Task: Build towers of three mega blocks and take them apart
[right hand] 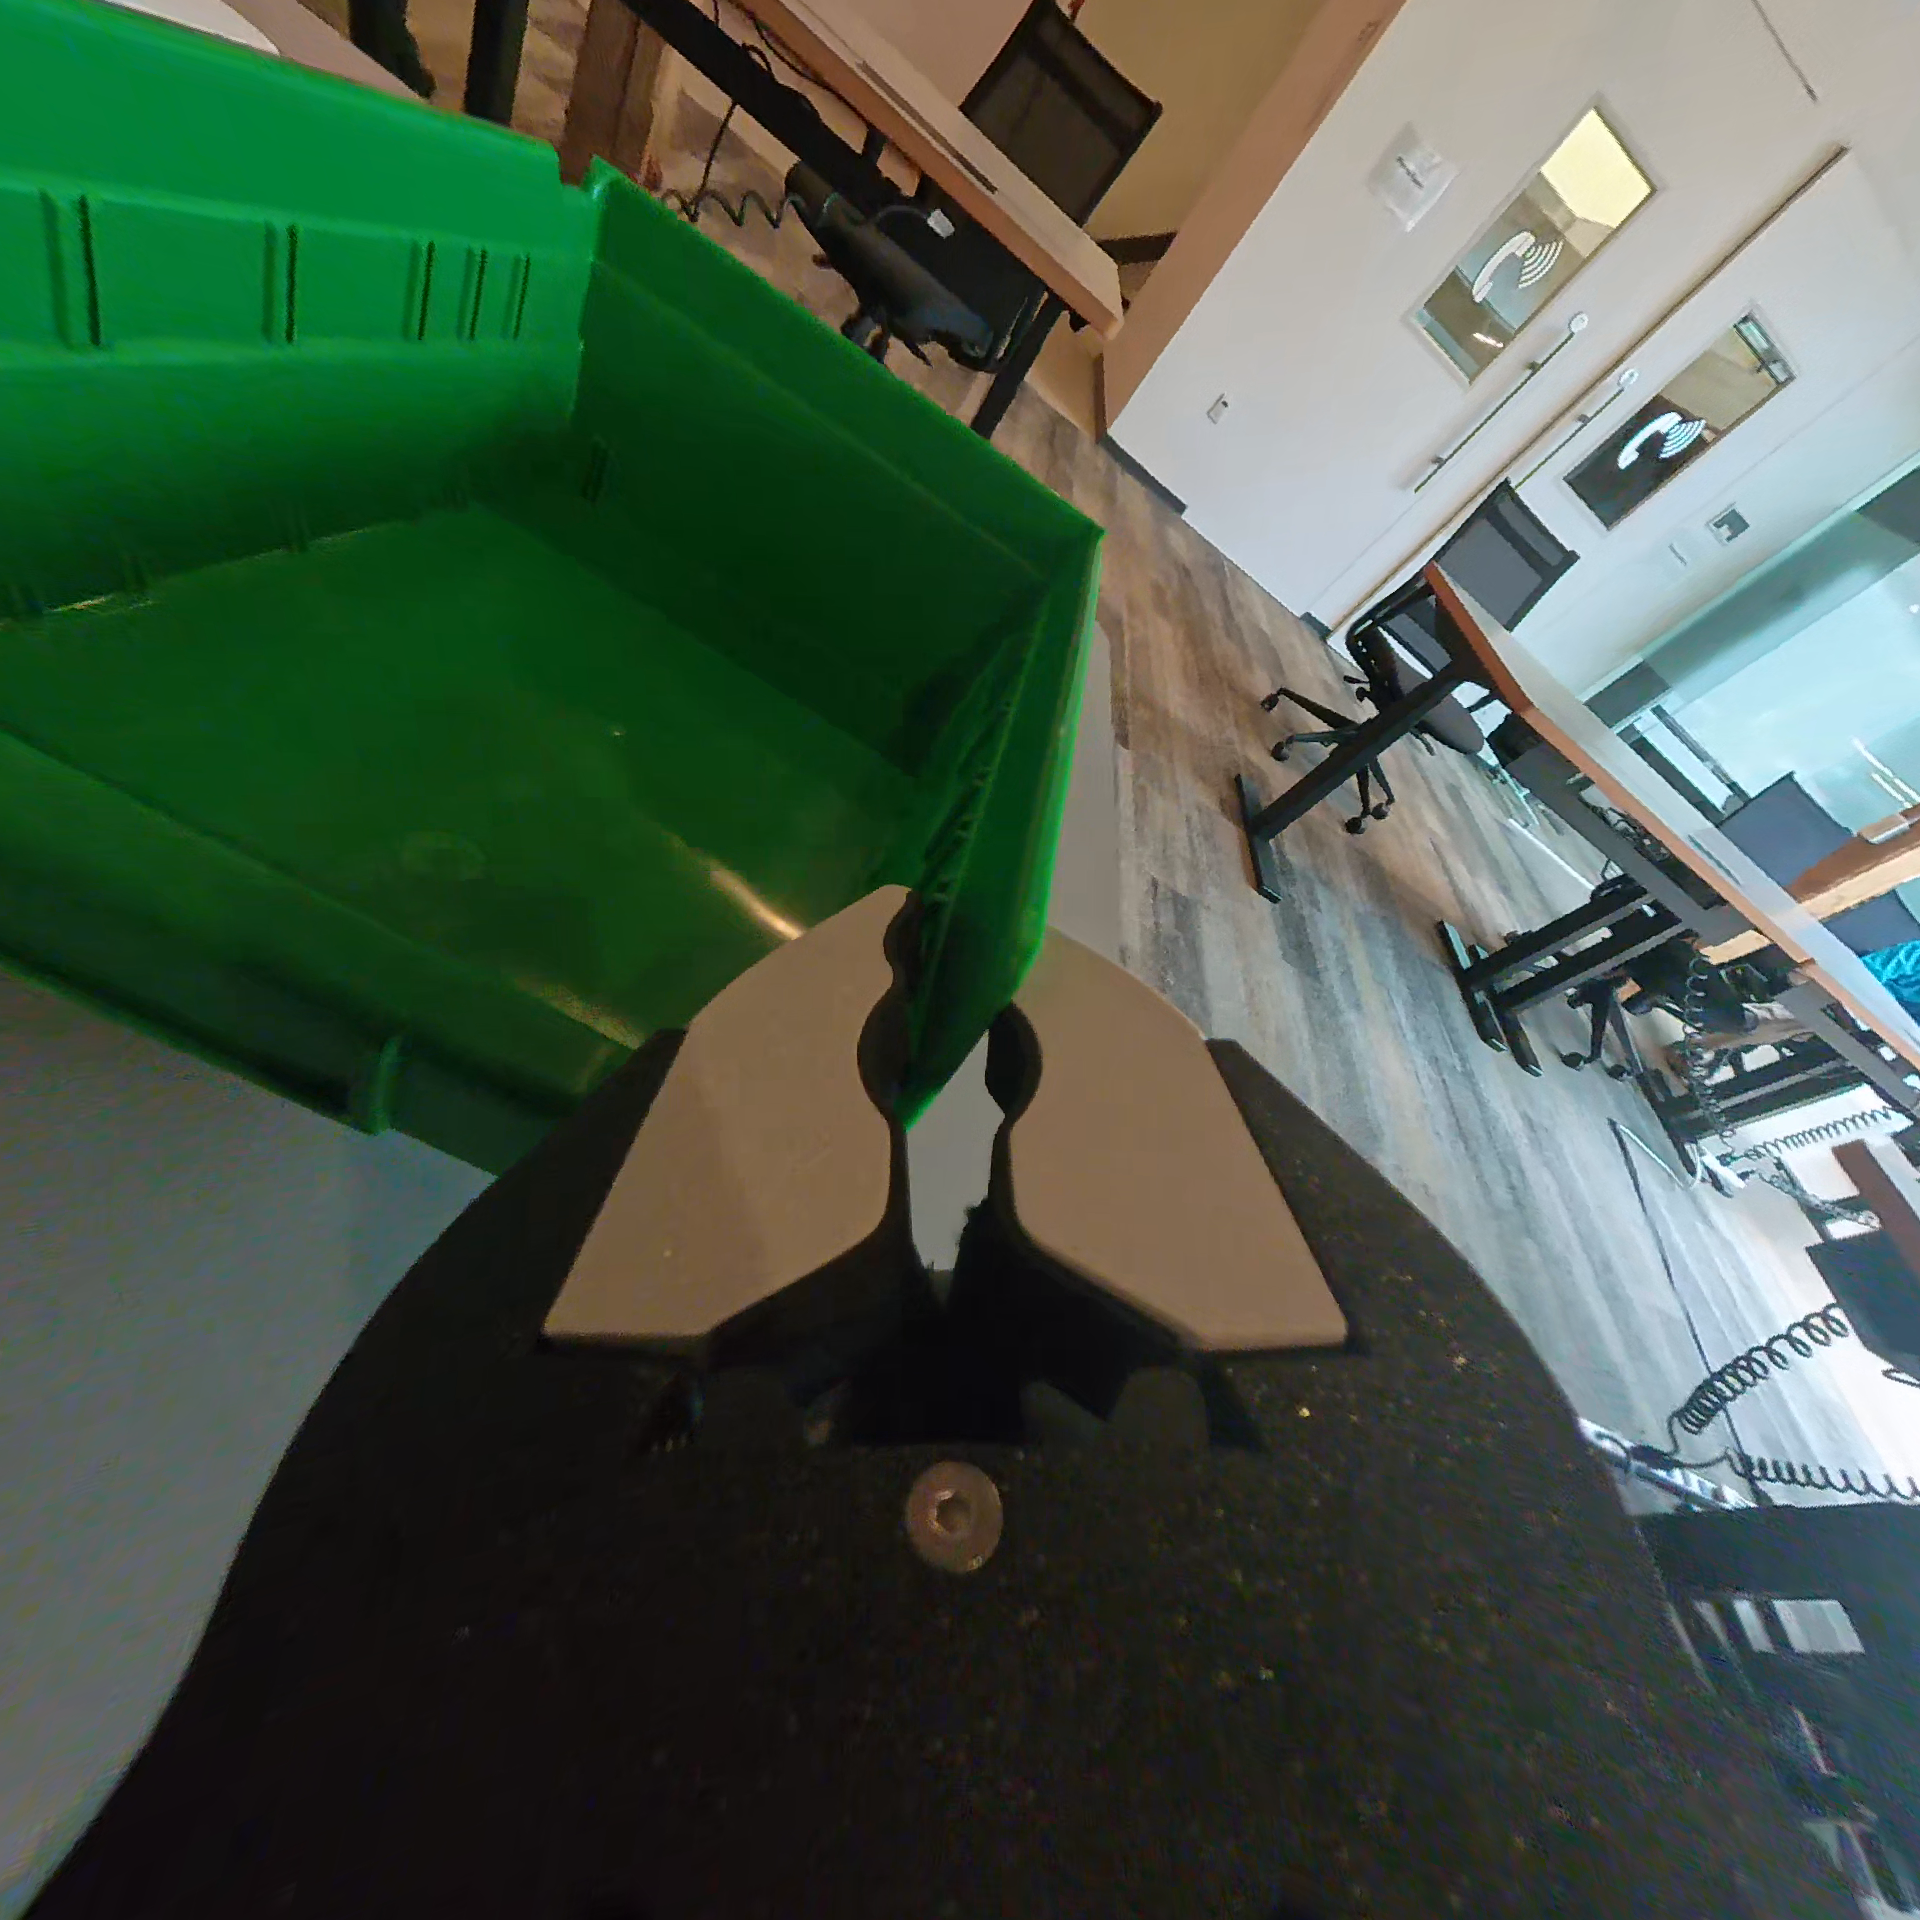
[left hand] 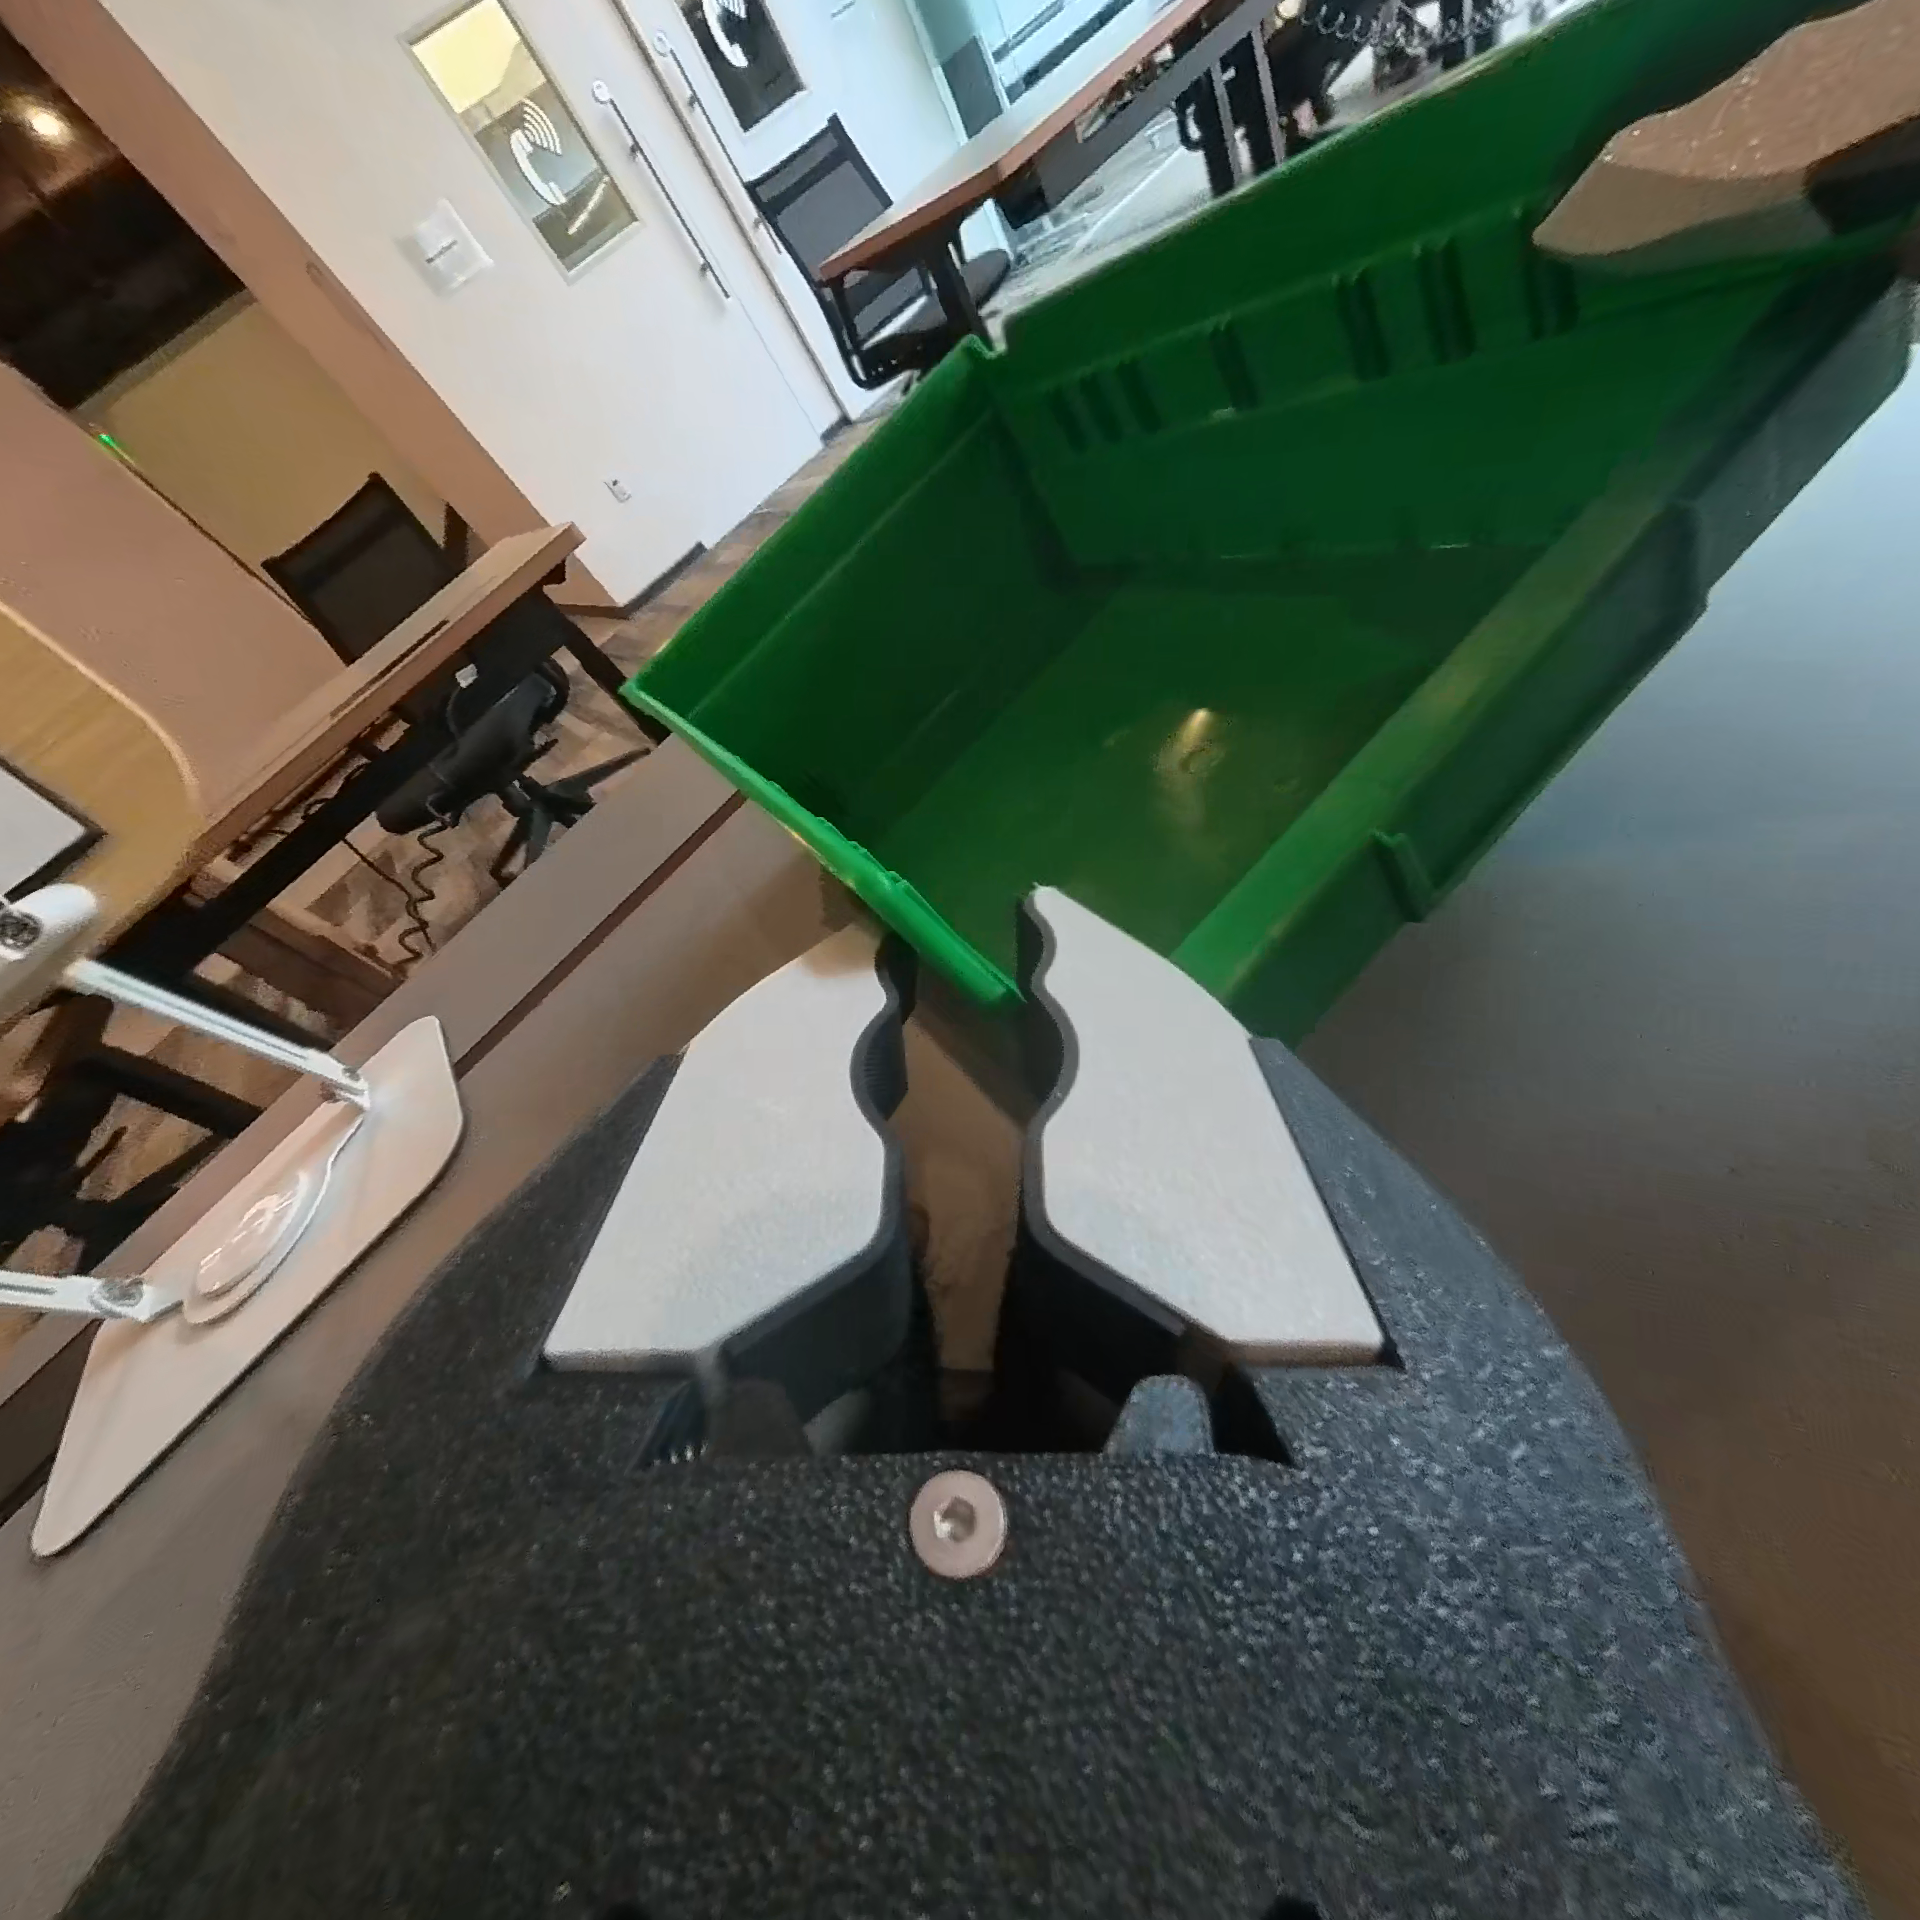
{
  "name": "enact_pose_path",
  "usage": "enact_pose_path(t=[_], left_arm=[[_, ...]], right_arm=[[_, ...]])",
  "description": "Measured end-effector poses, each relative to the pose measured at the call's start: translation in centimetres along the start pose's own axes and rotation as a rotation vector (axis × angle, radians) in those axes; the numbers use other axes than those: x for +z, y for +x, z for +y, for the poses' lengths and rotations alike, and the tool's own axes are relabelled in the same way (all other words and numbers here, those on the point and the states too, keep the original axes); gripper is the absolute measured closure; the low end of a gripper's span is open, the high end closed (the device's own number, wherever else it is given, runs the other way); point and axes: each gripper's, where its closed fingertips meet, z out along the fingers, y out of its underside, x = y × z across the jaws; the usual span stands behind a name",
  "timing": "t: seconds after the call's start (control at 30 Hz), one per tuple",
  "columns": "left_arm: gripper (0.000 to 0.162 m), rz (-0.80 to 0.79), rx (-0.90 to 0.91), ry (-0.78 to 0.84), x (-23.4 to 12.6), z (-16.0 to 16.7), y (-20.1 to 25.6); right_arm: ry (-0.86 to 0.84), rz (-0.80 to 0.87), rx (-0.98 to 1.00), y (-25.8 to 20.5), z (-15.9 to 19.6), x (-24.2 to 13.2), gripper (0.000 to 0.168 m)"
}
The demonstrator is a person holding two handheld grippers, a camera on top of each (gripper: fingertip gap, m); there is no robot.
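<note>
Grippers both clamp a green bin's walls. Left gripper (left hand: pixel 961 961), fingers nearly together, pinches the green bin (left hand: pixel 1299 675) at its near rim corner. Right gripper (right hand: pixel 961 971), seen in right wrist view, is likewise closed on the bin's opposite side wall. Bin is tilted w/ nothing visible inside; no mega blocks seen in either view. White wall sign (left hand: pixel 449 247) behind; its writing is not given here.
</note>
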Motion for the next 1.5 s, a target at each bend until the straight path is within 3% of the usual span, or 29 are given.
enact_pose_path(t=[0.37,0.43,0.57,0.67,0.83,1.0,1.2,1.37,1.5], left_arm=[[0.135,0.068,0.135,-0.058,-0.5,1.1,3.6],[0.122,0.089,0.142,-0.070,-0.7,1.2,3.8],[0.078,0.092,0.158,-0.034,-1.8,0.5,3.0],[0.070,0.111,0.151,-0.011,-3.5,-0.2,2.0],[0.071,0.109,0.102,0.094,-8.4,-2.1,-0.9],[0.081,0.019,0.052,0.199,-16.5,-1.7,-5.9],[0.086,-0.294,-0.040,0.183,-28.7,5.5,-17.8],[0.091,-0.594,-0.178,0.051,-37.7,15.8,-27.0],[0.095,-0.758,-0.326,-0.128,-41.3,25.2,-31.2]], right_arm=[[-0.016,-0.049,0.060,-0.6,4.3,-0.4,0.154],[0.009,-0.002,0.115,0.4,4.1,-0.8,0.135],[0.051,0.104,0.271,3.0,3.5,-2.4,0.087],[0.165,0.167,0.380,4.0,1.5,-4.8,0.074],[0.360,0.216,0.449,2.3,-3.6,-9.5,0.075],[0.500,0.202,0.384,-1.9,-9.4,-12.5,0.095],[0.563,0.060,0.311,-9.4,-14.1,-12.3,0.093],[0.450,0.090,0.212,-12.8,-13.3,-10.0,0.090],[0.280,0.099,0.195,-14.3,-10.4,-7.6,0.086]])
